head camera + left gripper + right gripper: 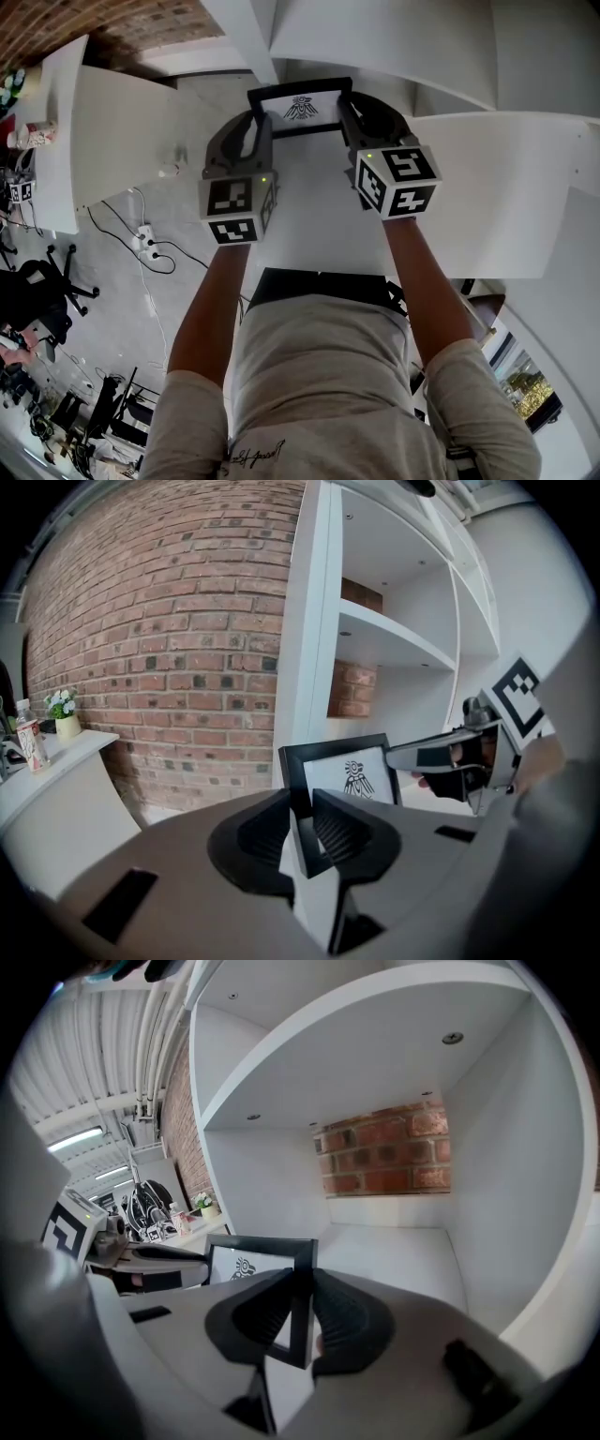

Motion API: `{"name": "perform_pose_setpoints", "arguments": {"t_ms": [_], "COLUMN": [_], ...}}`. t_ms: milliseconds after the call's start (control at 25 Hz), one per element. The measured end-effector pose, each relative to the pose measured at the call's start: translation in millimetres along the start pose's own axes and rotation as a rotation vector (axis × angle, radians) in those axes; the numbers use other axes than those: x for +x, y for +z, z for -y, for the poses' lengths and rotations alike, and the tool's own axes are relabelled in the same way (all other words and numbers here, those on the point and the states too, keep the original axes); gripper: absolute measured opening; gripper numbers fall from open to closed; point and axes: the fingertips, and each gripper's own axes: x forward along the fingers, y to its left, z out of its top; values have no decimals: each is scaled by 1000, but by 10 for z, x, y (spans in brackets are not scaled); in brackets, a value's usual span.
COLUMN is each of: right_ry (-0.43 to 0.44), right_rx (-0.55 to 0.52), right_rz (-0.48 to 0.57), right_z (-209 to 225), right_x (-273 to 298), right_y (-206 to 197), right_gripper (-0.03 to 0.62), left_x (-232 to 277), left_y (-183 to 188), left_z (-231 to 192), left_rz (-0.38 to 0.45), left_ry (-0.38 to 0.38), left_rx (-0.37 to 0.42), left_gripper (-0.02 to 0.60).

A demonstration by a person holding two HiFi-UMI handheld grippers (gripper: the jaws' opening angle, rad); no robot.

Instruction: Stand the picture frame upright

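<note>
A black picture frame (300, 105) with a white print of a bird emblem is held between both grippers over the white shelf surface (319, 211), its face towards me and close to upright. My left gripper (259, 127) is shut on the frame's left edge (296, 794), which runs between its ribbed pads (339, 832). My right gripper (345, 120) is shut on the frame's right edge (302, 1279). Each gripper view shows the other gripper across the frame: the right gripper (427, 757) and the left gripper (164, 1255). The frame's bottom edge is hidden behind the jaws.
White shelving (394, 639) rises behind the frame, with a brick wall (169, 639) at its left and brick at the back of one bay (384, 1157). A white counter (103, 122) at the left carries a bottle (30, 742) and flowers. Cables and a power strip (145, 244) lie on the floor.
</note>
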Motion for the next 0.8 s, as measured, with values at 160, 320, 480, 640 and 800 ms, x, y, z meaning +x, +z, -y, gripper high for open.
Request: {"name": "perform_pose_setpoints", "arguments": {"t_ms": [160,320,480,640,800], "right_ry": [-1,-9,-14,-16,-18], "right_rx": [12,21,27,22,22], "right_rz": [-4,-7,-8,-10,-9], "right_z": [11,25,48,60,69], "right_x": [19,31,43,65,71], "right_y": [-34,-52,-65,-65,-59], "right_gripper": [78,78,78,78,78], "left_x": [24,55,85,122,140], "left_y": [-23,-33,-31,-37,-37], "left_z": [-11,-18,-20,-36,-39], "left_rz": [-8,-17,-19,-23,-24], "left_ry": [9,13,12,7,11], "left_rx": [-1,3,4,13,10], "left_gripper": [83,81,78,77,75]}}
